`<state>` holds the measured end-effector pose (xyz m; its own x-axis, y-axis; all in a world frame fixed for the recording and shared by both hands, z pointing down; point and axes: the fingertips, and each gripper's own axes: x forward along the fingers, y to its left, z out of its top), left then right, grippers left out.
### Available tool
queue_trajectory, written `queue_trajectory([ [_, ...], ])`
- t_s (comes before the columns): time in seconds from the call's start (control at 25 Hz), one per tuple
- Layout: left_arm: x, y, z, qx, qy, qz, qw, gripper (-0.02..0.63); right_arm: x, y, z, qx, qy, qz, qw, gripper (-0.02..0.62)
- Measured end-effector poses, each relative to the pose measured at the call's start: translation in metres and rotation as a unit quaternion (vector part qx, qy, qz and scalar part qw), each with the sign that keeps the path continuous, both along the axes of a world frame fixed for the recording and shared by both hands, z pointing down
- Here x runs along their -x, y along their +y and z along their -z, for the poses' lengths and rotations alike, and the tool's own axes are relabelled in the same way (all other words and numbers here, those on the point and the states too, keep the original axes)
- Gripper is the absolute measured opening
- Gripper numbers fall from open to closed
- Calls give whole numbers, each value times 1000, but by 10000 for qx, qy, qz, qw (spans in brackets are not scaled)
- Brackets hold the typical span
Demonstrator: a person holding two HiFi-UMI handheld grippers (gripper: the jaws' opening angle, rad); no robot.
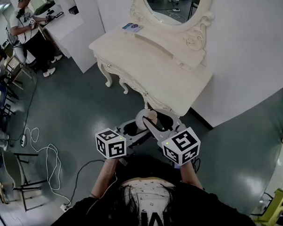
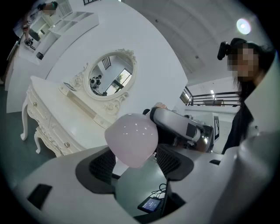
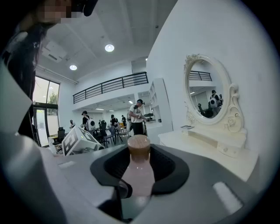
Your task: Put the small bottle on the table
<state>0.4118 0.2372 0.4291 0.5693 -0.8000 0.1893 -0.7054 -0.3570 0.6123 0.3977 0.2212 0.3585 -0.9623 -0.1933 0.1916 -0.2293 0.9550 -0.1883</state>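
Two grippers hang above the green floor (image 1: 75,108), just short of the cream dressing table's (image 1: 177,80) front edge. The right gripper (image 3: 139,164) is clamped on the small bottle (image 1: 143,118), pale pink with a brown cap. The left gripper (image 2: 135,162) gapes wide, the bottle's round base just ahead of it. The person's shirt (image 1: 153,222) shows a white M.

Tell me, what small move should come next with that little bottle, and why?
Probably carry the small bottle forward to the dressing table: the right gripper grips it in mid-air, short of the tabletop, while the left gripper seems open, fingers either side of its base.
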Motion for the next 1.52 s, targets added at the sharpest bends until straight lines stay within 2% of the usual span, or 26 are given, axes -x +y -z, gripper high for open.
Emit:
queue_trajectory([
  [0.48, 3, -2, 0, 7, -24, 17, 10000, 275, 3, -2, 0, -8, -50, 3, 10000, 150],
  [0.92, 12, 4, -11, 143, 3, 272, 9995, 275, 13, 2, -12, 142, -15, 258, 9996, 150],
  [1.2, 39, 1, -10, 189, 3, 512, 9985, 275, 41, -1, -11, 227, -56, 479, 9986, 150],
  [1.52, 103, -16, -19, 242, 63, 631, 9977, 275, 106, -18, -20, 283, 20, 597, 9978, 150],
])
